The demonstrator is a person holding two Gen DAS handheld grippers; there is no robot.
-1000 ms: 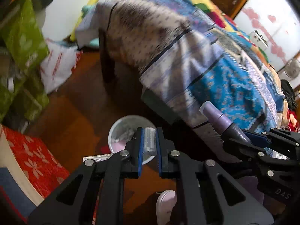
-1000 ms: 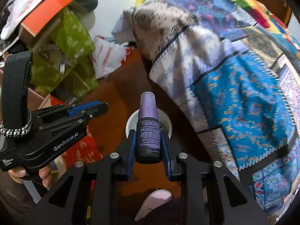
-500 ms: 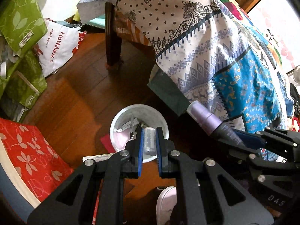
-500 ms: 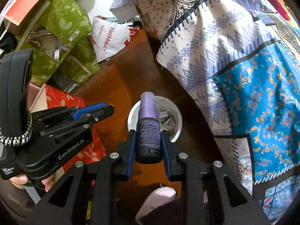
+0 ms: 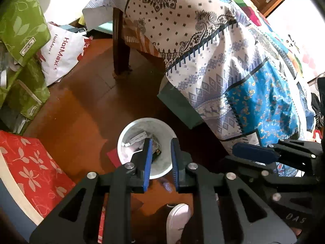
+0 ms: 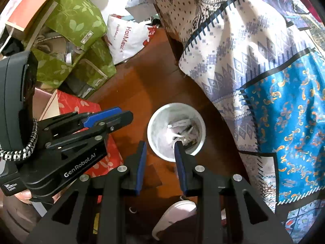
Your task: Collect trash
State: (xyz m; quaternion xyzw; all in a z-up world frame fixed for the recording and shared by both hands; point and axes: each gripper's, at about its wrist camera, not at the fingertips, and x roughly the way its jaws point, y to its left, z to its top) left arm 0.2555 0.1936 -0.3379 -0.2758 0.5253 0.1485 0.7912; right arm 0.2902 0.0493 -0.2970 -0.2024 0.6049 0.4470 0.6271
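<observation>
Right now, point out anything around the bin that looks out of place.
A red paper scrap lies on the floor beside the white bin, outside it. A small blurred clear piece also sits just short of the bin; I cannot identify it.

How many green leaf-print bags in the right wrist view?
2. One green leaf-print bag tops the pile, upper left; another sits below it, left of the HotMax bag. More may be hidden.

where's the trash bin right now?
The bin stands on the wood floor beside the draped bed, low centre in both wrist views. It is just ahead of the open left gripper and right gripper, left of the bedspread.
</observation>
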